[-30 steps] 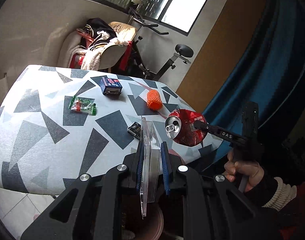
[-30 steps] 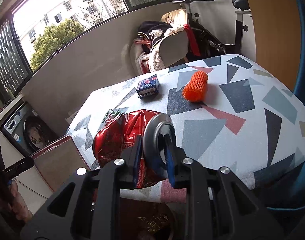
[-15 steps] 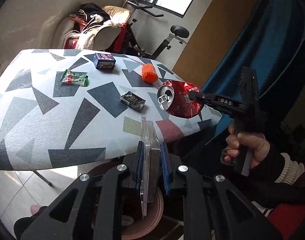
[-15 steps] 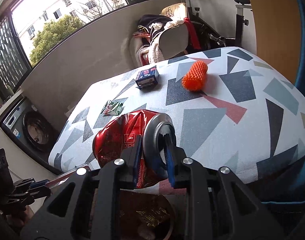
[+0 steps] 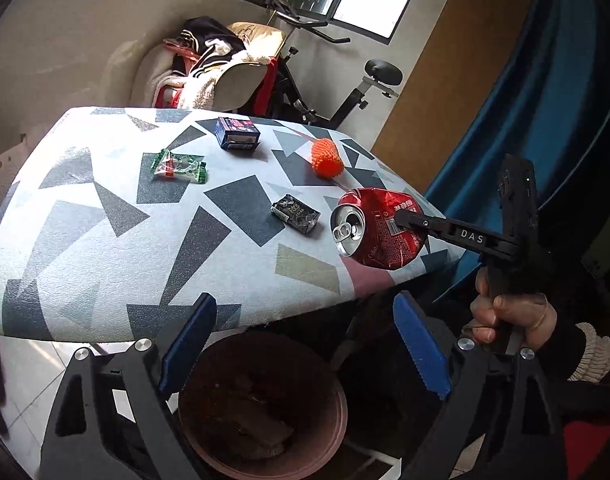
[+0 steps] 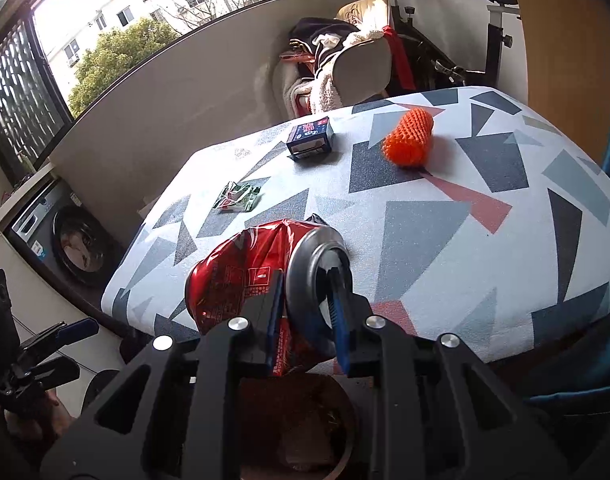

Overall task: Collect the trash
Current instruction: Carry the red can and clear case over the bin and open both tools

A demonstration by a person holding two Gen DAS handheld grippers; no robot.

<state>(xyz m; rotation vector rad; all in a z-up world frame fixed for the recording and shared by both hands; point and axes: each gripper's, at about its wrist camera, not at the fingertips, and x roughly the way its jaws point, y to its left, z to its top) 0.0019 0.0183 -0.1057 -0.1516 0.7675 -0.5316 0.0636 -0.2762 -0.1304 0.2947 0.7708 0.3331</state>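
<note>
Left view: left gripper (image 5: pixel 305 354) over the bin (image 5: pixel 265 404), jaws just sprung wide, nothing between them. Drop looks done; bin contents too murky to read.

Right view: right gripper (image 6: pixel 305 304) clamped on the crushed can (image 6: pixel 233 280), hanging above the bin's rim. Next, probably: release over the opening. Can's far end hidden.

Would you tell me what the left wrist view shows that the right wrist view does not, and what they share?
Only the left wrist view shows the small dark packet, the can's open top and the hand holding the right gripper. Only the right wrist view shows the washing machine and the trees outside. Both show the crushed red can clamped in the right gripper, the orange netted piece, the blue box, the green wrapper and the bin below.
</note>
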